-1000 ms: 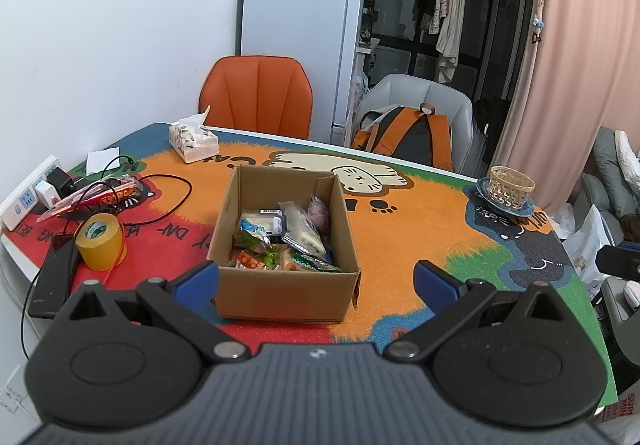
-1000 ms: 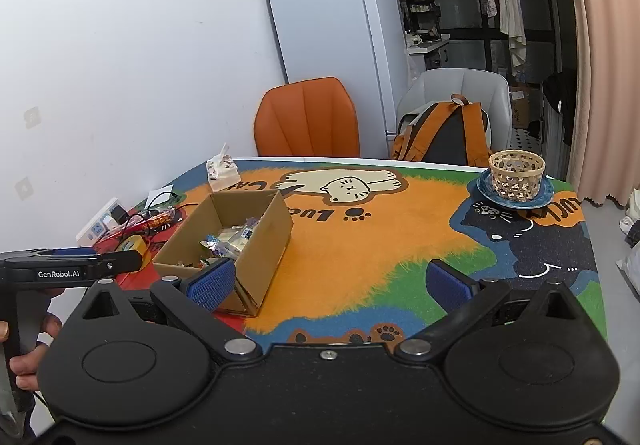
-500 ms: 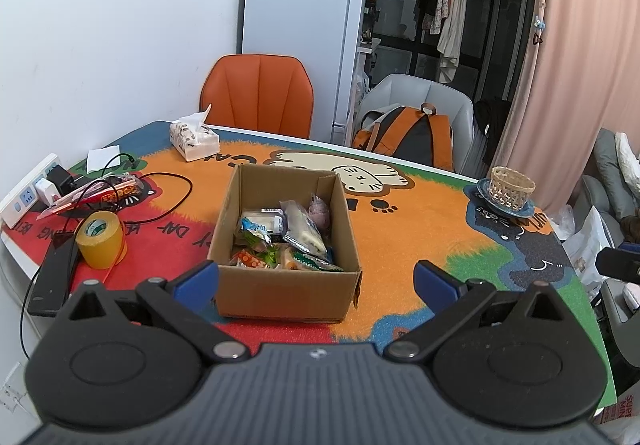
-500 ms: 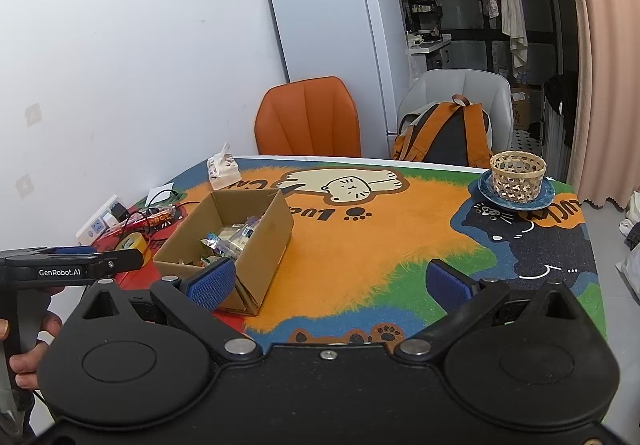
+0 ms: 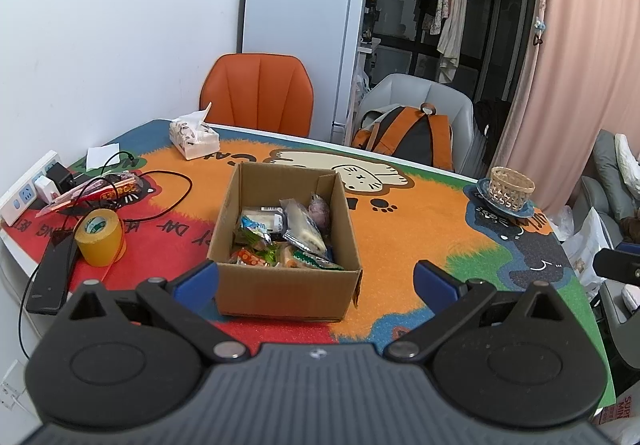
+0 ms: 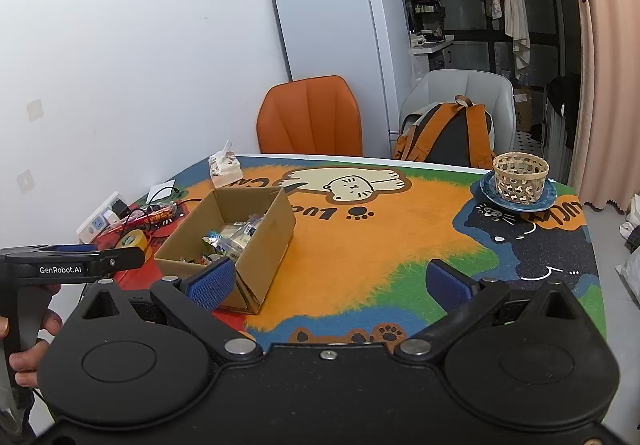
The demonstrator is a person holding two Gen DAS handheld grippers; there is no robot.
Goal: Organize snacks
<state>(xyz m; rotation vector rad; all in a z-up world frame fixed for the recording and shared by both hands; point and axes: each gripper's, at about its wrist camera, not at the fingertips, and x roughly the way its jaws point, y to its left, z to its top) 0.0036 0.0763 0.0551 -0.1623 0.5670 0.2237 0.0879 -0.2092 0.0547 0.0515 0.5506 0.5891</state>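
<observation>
My left gripper [image 5: 316,279] hangs released, its blue pads spread wide to either side of the cardboard box [image 5: 286,287] directly ahead, touching nothing. My right gripper [image 6: 328,283] is released too, jaws wide over bare orange mat, with the box off to its left. The snacks [image 5: 282,233] lie heaped inside the box, which sits on the cartoon-cat table mat [image 5: 400,229]. Left of the box stand a roll of yellow tape [image 5: 100,237], a black cable [image 5: 168,197], a red snack packet [image 5: 100,193] and a power strip [image 5: 24,193] by the wall; a tissue pack [image 5: 194,135] sits further back. Far right, a woven basket [image 6: 520,177] rests on a blue plate [image 6: 520,201]. The box's near wall hides the lowest packets, and I cannot read their labels. My left hand [image 6: 28,341] is cut off at the frame edge.
</observation>
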